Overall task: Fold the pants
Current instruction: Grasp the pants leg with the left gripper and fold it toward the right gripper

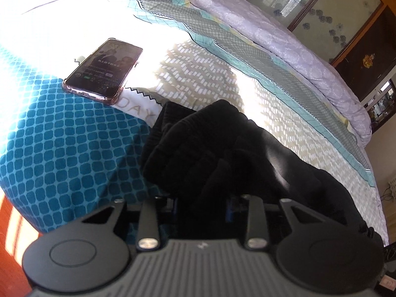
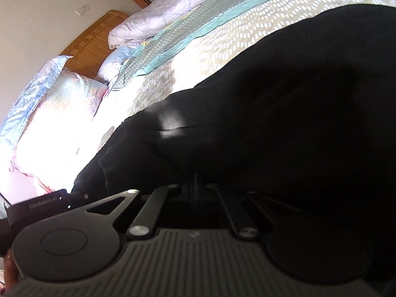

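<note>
Black pants (image 1: 198, 143) lie bunched on the bed, their ribbed cuffs toward the phone. In the left wrist view my left gripper (image 1: 203, 198) is buried in this cloth, and the fabric gathers between its two blue-padded fingers (image 1: 230, 212), which grip it. In the right wrist view the pants (image 2: 272, 99) fill the right half as a broad dark sheet. My right gripper (image 2: 194, 185) has its fingers pressed together with the edge of the cloth over them. The tips of both grippers are hidden by fabric.
A phone (image 1: 104, 71) in a clear case lies on the teal patterned sheet (image 1: 61, 148), left of the cuffs. A lilac quilt (image 1: 297, 49) runs along the far side. Pillows (image 2: 61, 104) sit by the wooden headboard (image 2: 94, 42). The other gripper's body (image 2: 37, 205) is at lower left.
</note>
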Tool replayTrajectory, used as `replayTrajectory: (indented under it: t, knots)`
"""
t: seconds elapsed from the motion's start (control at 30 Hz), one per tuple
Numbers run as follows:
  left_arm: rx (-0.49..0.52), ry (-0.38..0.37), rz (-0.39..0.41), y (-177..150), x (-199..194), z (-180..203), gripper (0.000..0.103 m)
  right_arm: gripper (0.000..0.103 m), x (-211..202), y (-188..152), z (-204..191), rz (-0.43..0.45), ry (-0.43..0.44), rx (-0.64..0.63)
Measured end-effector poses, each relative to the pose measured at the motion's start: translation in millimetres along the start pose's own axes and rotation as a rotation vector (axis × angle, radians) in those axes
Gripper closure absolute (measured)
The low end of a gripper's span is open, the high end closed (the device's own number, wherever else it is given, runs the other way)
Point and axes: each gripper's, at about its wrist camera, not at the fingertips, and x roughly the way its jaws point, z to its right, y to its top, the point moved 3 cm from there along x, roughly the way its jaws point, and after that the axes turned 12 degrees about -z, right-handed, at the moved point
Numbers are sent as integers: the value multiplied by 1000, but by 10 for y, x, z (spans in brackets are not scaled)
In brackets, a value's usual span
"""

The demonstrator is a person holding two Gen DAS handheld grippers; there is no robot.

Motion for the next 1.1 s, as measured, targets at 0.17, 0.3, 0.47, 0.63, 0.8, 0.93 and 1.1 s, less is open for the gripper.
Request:
replayTrajectory:
  t: [0.17,0.3,0.47,0.63,0.8,0.93,1.1]
  knots:
    - [18,18,1,-25,-21,-19,74,102,-58,-159,-56,21,-42,-40]
    - [28,29,4,-26,-21,-16,74,100,-81,-184,-163,16,-100,-80]
    - [32,32,4,-32,-24,-32,74,90,-232,-211,-505,125,-200,-258]
    - [53,42,16,-32,-38,-8,76,90,-74,-206,-516,61,-163,-286]
    - [215,74,131,-87,-263,365,81,94,135,-136,-132,-43,7,-67]
    - [432,80,229,-231,-355,891,81,89,-92,-71,35,6,80,65]
    - [767,31,250,-673,-136,1664,80,89,-984,32,288,292,-9,103]
